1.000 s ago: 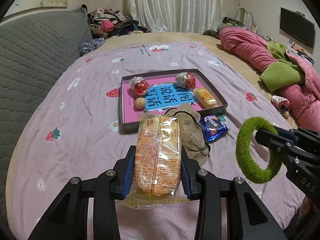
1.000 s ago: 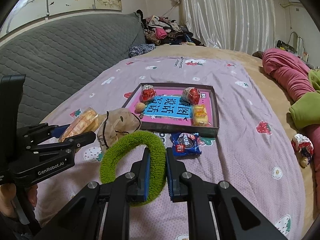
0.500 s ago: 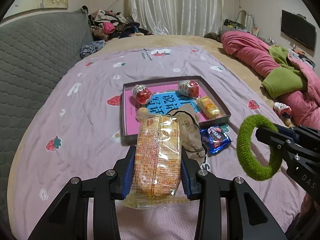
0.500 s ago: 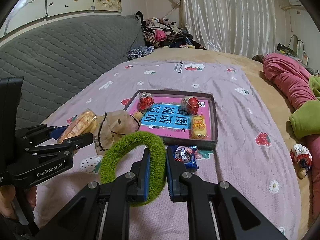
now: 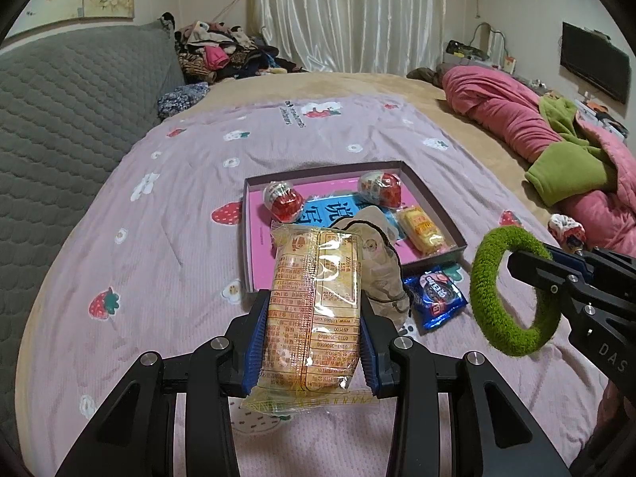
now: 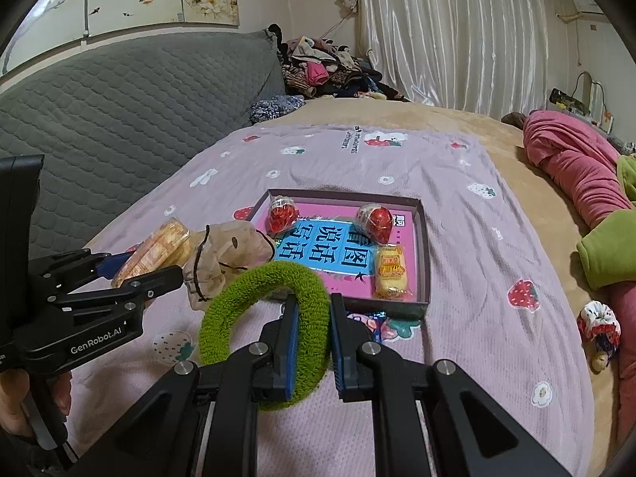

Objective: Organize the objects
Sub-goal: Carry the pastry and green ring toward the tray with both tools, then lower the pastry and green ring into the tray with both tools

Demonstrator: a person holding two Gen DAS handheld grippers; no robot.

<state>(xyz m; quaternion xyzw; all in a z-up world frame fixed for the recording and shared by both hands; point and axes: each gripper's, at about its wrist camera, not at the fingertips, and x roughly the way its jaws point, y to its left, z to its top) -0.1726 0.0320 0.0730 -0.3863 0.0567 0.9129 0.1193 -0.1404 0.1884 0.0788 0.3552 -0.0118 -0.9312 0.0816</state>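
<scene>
My left gripper (image 5: 313, 330) is shut on a clear-wrapped pack of orange crackers (image 5: 314, 310), held above the lilac bedspread. That pack (image 6: 157, 252) shows at the left of the right wrist view. My right gripper (image 6: 312, 346) is shut on a fuzzy green ring (image 6: 266, 326), also lifted; the ring (image 5: 512, 290) hangs at the right of the left wrist view. Ahead lies a shallow box (image 6: 423, 254) with a pink and blue floor, holding two red wrapped balls (image 6: 282, 214) and a yellow snack pack (image 6: 391, 272). A beige drawstring pouch (image 6: 226, 254) and a blue snack packet (image 5: 435, 294) lie by its near edge.
A grey quilted headboard (image 6: 119, 119) runs along the left. Pink and green bedding (image 5: 556, 151) is heaped at the right, with a small doll (image 6: 600, 326) beside it. Clothes (image 6: 318, 67) are piled at the far end before white curtains.
Both grippers have drawn back and slightly up with their loads; the box and loose items now look smaller and farther away. Neither grip has changed.
</scene>
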